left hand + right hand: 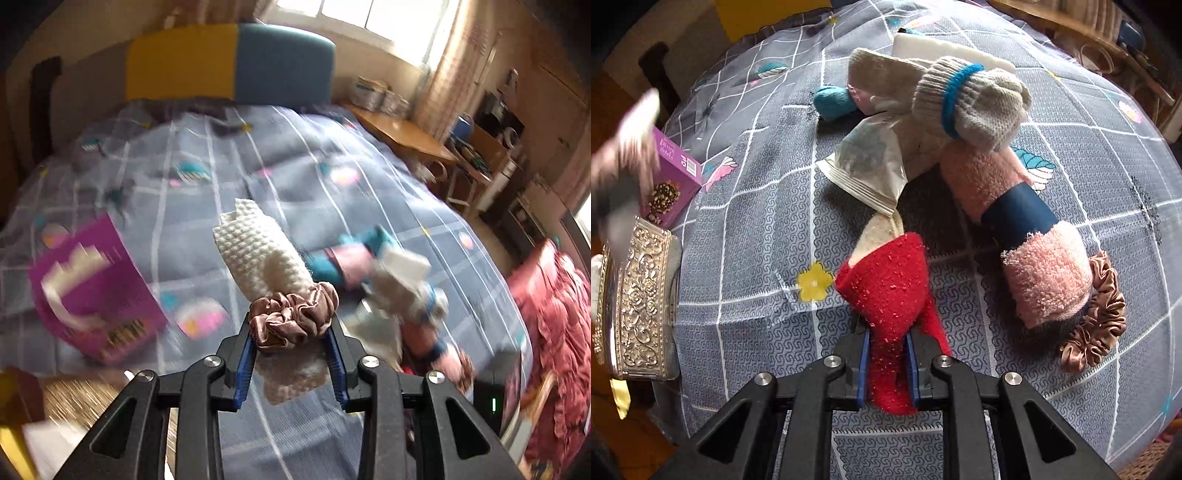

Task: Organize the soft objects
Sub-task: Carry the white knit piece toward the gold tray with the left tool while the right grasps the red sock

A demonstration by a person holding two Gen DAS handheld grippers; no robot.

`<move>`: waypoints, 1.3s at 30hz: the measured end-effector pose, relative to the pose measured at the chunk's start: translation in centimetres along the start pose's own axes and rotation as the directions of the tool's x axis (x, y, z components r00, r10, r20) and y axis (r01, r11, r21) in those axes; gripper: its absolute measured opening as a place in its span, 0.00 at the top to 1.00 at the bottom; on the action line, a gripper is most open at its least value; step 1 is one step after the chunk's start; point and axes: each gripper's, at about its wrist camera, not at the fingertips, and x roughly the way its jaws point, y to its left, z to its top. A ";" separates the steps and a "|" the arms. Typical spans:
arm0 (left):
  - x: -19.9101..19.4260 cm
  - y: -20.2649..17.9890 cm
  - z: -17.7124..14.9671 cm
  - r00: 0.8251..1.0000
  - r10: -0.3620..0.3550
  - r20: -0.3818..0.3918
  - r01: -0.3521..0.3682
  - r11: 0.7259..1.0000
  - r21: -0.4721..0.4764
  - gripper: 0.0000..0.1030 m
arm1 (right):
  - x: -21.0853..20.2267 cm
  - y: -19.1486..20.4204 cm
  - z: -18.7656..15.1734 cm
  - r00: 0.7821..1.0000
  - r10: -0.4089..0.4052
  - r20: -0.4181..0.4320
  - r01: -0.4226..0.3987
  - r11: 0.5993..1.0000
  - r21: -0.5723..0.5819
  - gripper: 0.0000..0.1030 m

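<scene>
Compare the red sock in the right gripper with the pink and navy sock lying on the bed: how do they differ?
The red sock is one colour; the pink and navy sock is banded. The red sock is clamped in the right gripper; the pink and navy sock lies free, its end over a brown scrunchie. Both are fuzzy.

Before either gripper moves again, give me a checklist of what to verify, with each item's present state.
1. Left gripper shut on the brown satin scrunchie: ok.
2. White knitted cloth secured with the scrunchie: cannot tell; the grip point is hidden.
3. Right gripper shut on the red fuzzy sock: ok.
4. Red fuzzy sock lifted free of the beige piece beside it: cannot tell.
5. Pile sorted: not ok; the grey knitted mitten with blue band, the pink and navy fuzzy sock and a second brown satin scrunchie lie overlapping.
6. Left wrist view sharp: not ok, blurred.
</scene>
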 end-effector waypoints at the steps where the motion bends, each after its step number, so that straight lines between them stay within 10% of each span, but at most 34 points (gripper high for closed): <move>1: -0.4 1.3 1.6 0.999 0.029 0.019 -0.029 0.999 -0.022 0.67 | 0.0 0.1 0.0 1.000 -0.004 0.001 0.004 1.000 -0.007 0.83; 10: -6.2 15.4 3.6 0.953 0.275 0.126 -0.246 0.947 -0.208 0.67 | 0.0 0.5 0.2 1.000 -0.020 0.001 0.020 0.999 -0.036 0.83; 21: -12.5 29.8 -12.0 0.924 0.381 0.042 -0.318 0.822 -0.472 0.67 | 0.6 2.2 -0.1 0.997 -0.071 0.012 0.072 0.993 -0.089 0.83; 28: -11.4 32.5 -21.1 0.951 0.305 -0.045 -0.275 0.774 -0.570 0.66 | 0.9 3.7 -0.5 0.993 -0.113 0.029 0.116 0.985 -0.129 0.83; 39: -7.9 32.1 -20.0 0.983 0.184 -0.012 -0.155 0.786 -0.599 0.46 | 0.8 5.9 -1.9 0.982 -0.177 0.068 0.187 0.966 -0.180 0.82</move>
